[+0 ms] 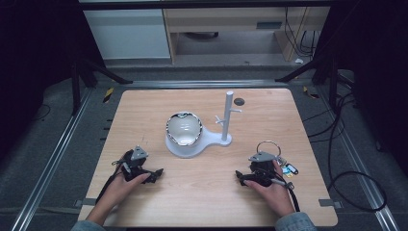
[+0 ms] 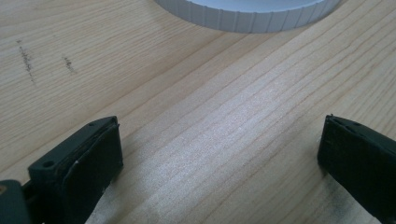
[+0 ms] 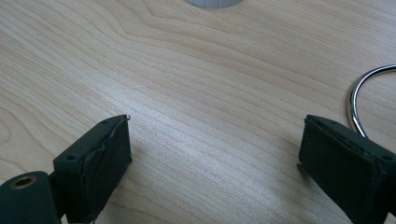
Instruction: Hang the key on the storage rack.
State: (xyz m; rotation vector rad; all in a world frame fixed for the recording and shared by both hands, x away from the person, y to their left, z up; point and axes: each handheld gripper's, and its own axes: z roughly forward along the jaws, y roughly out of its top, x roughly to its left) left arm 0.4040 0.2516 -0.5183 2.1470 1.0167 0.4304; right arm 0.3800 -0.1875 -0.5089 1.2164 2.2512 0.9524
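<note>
A white stand (image 1: 226, 118) with short pegs rises from a white base (image 1: 211, 140) mid-table. A shiny metal bowl (image 1: 184, 128) sits on that base. A metal key ring (image 1: 268, 146) with keys and a blue tag (image 1: 288, 169) lies at the right, just behind the right hand. My left gripper (image 1: 158, 172) rests on the wood at front left, jaws wide open over bare table (image 2: 219, 154); the base's ribbed rim (image 2: 247, 18) lies ahead of it. My right gripper (image 1: 239, 176) rests at front right, open over bare wood (image 3: 215, 158), the ring's arc (image 3: 357, 100) beside its right jaw.
The wooden table (image 1: 144, 106) has a small dark round mark (image 1: 239, 101) near its far edge. Metal rails (image 1: 57, 154) and black cables (image 1: 346, 144) run along both sides. Cabinets (image 1: 130, 33) stand beyond the table.
</note>
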